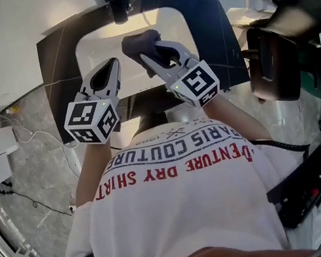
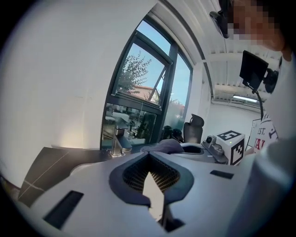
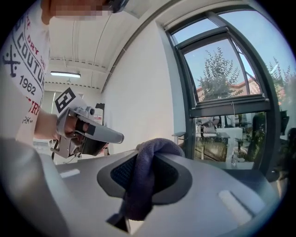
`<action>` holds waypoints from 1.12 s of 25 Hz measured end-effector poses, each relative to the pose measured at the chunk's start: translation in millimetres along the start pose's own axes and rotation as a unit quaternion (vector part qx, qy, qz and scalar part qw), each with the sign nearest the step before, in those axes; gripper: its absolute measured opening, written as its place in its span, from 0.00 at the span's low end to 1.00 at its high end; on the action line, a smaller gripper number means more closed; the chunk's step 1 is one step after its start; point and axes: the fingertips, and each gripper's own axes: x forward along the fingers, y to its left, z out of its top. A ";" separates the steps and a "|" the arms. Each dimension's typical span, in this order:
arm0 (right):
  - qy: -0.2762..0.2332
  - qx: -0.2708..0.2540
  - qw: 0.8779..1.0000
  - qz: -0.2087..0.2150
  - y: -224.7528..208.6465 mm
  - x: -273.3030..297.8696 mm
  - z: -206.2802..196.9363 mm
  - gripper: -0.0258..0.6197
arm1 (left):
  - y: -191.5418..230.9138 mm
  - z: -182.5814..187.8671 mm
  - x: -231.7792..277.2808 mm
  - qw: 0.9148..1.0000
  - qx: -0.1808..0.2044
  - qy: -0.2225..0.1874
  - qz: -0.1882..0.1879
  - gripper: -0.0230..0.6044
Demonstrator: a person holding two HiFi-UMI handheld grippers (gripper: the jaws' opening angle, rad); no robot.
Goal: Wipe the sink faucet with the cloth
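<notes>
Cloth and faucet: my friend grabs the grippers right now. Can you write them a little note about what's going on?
Right gripper: shut on the dark cloth, held over the white sink.
Left gripper: shut, nothing in it, beside the right one.
Faucet: at the back of the sink, beyond the cloth; the cloth seems not to touch it.
Done: cloth is gripped.
Left: bring the cloth to the faucet and wipe it. Whether any wiping has happened can't be told.
</notes>
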 end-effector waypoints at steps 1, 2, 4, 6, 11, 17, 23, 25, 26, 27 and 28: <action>-0.001 0.002 1.000 0.002 11.8 -7.2 2.2 0.15 | -6.6 -3.2 -13.5 1.000 0.001 0.000 0.005 0.04; -0.001 0.004 1.000 0.005 24.2 -13.2 3.4 0.15 | -11.4 -7.4 -26.6 1.000 -0.001 0.003 0.010 0.04; -0.002 0.006 1.000 0.013 47.9 -22.0 4.0 0.15 | -16.6 -16.5 -49.5 1.000 -0.006 0.008 0.020 0.04; -0.002 0.005 1.000 0.019 65.2 -27.1 4.3 0.15 | -19.5 -22.6 -65.5 1.000 -0.007 0.012 0.027 0.04; -0.001 0.004 1.000 0.005 81.0 -35.3 7.9 0.15 | -19.1 -13.5 -81.1 1.000 0.000 0.000 0.019 0.04; 0.000 0.003 0.999 -0.038 77.6 10.0 17.1 0.15 | 32.0 -2.3 -85.6 1.000 0.024 0.006 0.002 0.04; 0.005 -0.001 0.996 -0.093 97.5 104.8 36.4 0.15 | 136.7 14.2 -92.3 0.998 0.033 0.024 -0.039 0.04; 0.007 0.000 0.993 -0.119 99.3 128.5 42.3 0.15 | 159.2 21.6 -91.4 0.997 0.043 0.026 -0.064 0.04; 0.008 0.002 0.991 -0.133 99.6 138.4 45.7 0.15 | 168.7 25.3 -91.0 0.996 0.047 0.026 -0.077 0.04; 0.007 0.005 0.989 -0.146 100.3 147.2 49.3 0.15 | 177.6 29.0 -91.0 0.994 0.050 0.027 -0.090 0.04; 0.007 0.009 0.987 -0.157 101.9 155.0 52.7 0.15 | 185.6 32.2 -91.6 0.993 0.054 0.027 -0.101 0.04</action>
